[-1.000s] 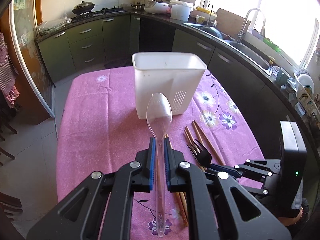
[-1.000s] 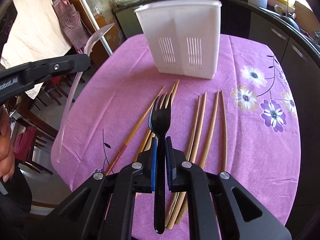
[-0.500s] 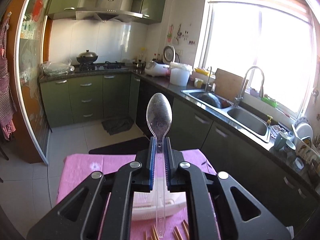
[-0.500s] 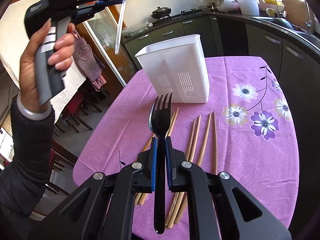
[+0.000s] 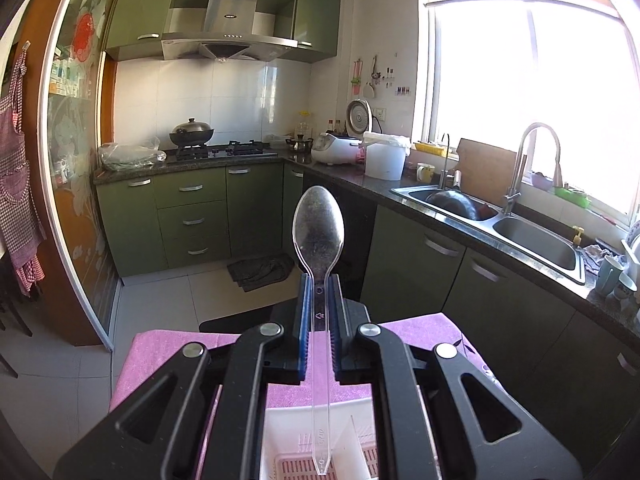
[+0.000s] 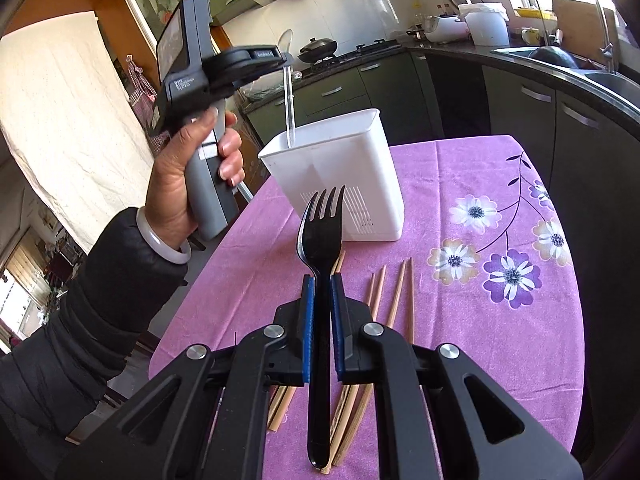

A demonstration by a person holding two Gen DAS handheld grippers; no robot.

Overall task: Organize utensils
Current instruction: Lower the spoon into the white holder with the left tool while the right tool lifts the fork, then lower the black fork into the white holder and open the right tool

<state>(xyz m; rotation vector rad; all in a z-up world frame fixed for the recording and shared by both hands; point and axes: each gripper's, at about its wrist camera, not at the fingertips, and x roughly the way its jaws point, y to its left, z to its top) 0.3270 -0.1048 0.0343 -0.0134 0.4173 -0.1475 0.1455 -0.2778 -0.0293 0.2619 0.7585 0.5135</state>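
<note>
The left gripper (image 5: 319,300) is pinching a clear spoon (image 5: 319,232) just below its bowl, jaws pressed against the neck. The spoon is standing upright, bowl up, with its handle hanging down into the white holder (image 5: 280,432) directly beneath. From the right wrist view, the left gripper (image 6: 286,60) is hovering above the far-left corner of the holder (image 6: 352,168), and the spoon (image 6: 289,108) handle is dipping past the rim there. A hand (image 6: 188,184) is gripping the tool's grey handle.

The right gripper (image 6: 320,300) is clamping a black fork (image 6: 320,236) at its neck, tines pointing away toward the holder. The fork is being held up above the near part of the table (image 6: 480,340), which is wearing a purple flowered cloth. The holder is standing upright on the far-left part of the table. Several wooden chopsticks (image 6: 396,300) are lying on the cloth on the near side of the holder, running near to far, partly hidden under the right gripper.

A sink (image 5: 500,224) is sitting along the counter on the right, under the window.
</note>
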